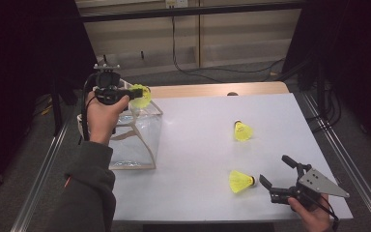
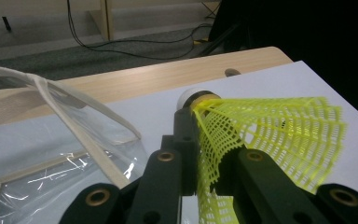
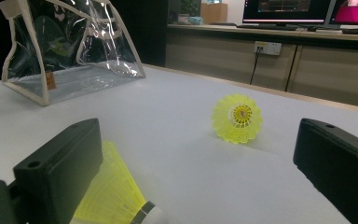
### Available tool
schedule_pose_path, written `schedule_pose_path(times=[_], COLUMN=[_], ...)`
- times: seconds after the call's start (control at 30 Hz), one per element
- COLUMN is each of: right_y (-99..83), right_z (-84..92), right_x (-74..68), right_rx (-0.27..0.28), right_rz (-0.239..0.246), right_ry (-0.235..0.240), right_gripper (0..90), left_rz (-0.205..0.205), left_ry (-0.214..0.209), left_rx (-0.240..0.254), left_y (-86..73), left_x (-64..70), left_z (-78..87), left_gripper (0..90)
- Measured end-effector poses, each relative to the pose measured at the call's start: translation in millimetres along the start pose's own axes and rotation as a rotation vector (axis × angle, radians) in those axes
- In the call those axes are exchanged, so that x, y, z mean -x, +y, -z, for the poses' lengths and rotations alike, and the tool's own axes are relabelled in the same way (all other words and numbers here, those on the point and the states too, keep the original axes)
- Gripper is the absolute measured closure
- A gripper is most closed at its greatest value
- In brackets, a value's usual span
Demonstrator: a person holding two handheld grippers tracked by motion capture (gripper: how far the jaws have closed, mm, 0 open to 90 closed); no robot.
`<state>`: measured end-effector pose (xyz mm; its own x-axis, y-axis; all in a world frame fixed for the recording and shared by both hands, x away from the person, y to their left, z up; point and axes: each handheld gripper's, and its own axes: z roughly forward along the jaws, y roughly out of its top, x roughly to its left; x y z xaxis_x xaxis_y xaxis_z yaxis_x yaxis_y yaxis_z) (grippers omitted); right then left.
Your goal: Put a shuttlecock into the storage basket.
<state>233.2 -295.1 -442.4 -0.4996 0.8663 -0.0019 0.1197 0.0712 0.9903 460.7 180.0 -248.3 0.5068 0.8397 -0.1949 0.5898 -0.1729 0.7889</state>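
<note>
My left gripper (image 1: 133, 93) is raised above the top of a clear plastic bag (image 1: 136, 137) with beige trim, at the table's left. It is shut on a yellow mesh shuttlecock (image 1: 143, 95). In the left gripper view the jaws (image 2: 209, 156) pinch the yellow skirt (image 2: 284, 133) just below its white cork, with the bag (image 2: 70, 158) down to the left. My right gripper (image 1: 274, 169) rests open at the near right. A second shuttlecock (image 1: 240, 181) lies just left of it, beside the left jaw (image 3: 114, 198). A third shuttlecock (image 1: 242, 131) lies farther back (image 3: 237, 118).
The white table top (image 1: 198, 145) ends in a wooden strip (image 1: 212, 90) at the far side. Metal rails (image 1: 338, 145) run along both sides. Cables (image 1: 207, 72) trail on the floor behind. The bag (image 3: 65, 51) stands upright in the right gripper view.
</note>
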Motion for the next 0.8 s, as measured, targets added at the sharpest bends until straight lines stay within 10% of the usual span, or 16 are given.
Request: schedule_pose_path(times=[0.8], right_y=[0.1], right_z=[-0.2], right_x=[-0.1], right_rx=[0.002], right_rz=[-0.005], right_ry=[0.0], right_gripper=[1.3], left_rz=[0.035], left_ry=[0.047], left_rx=[0.001], left_y=[-1.0], left_x=[-19.2], left_z=[-2.6], left_gripper=[83.9])
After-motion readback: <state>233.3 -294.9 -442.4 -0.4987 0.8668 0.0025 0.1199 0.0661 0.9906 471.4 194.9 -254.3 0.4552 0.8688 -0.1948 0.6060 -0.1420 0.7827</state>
